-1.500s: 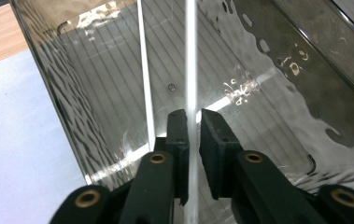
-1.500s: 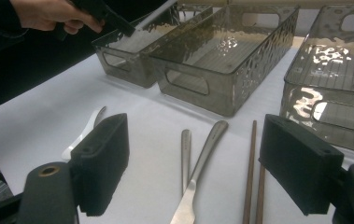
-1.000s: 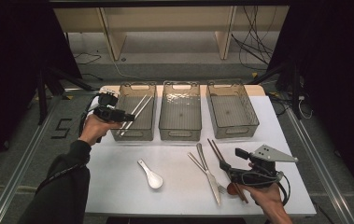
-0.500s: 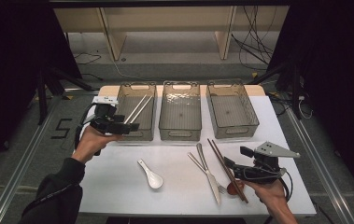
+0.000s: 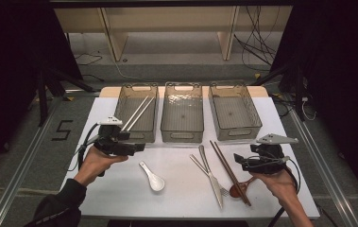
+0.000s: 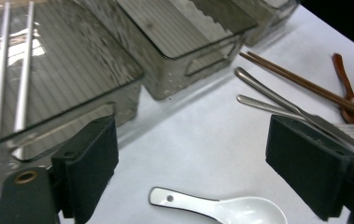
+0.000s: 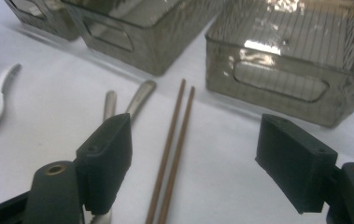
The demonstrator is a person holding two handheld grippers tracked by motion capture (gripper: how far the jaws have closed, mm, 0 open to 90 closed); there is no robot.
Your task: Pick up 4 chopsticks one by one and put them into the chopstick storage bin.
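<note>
My left gripper [image 5: 137, 147] hovers over the white table [image 5: 181, 208] in front of the left bin [image 5: 136, 113]. Its jaws have just been opening and stand wide with nothing between them. A pair of metal chopsticks [image 5: 136, 113] [image 6: 11, 79] lies in that bin. The white ceramic spoon [image 5: 152, 178] [image 6: 221, 210] rests just ahead of the left gripper [image 6: 198, 158]. My right gripper [image 5: 239, 160] [image 7: 200, 161] is open and empty above the brown wooden chopsticks [image 5: 228, 171] [image 7: 172, 154]. A metal knife and fork [image 5: 209, 172] lie to their left, and a brown wooden spoon [image 5: 241, 187] lies under their near end.
Three clear grey bins stand in a row at the back of the table; the middle bin [image 5: 182, 112] and the right bin [image 5: 234, 111] hold nothing. Wooden shelving and cables sit on the floor beyond the table. Dark floor surrounds the table's edges.
My left gripper has drawn back from the left bin toward the table's front, and its jaws have widened. The right gripper has edged forward over the wooden chopsticks.
</note>
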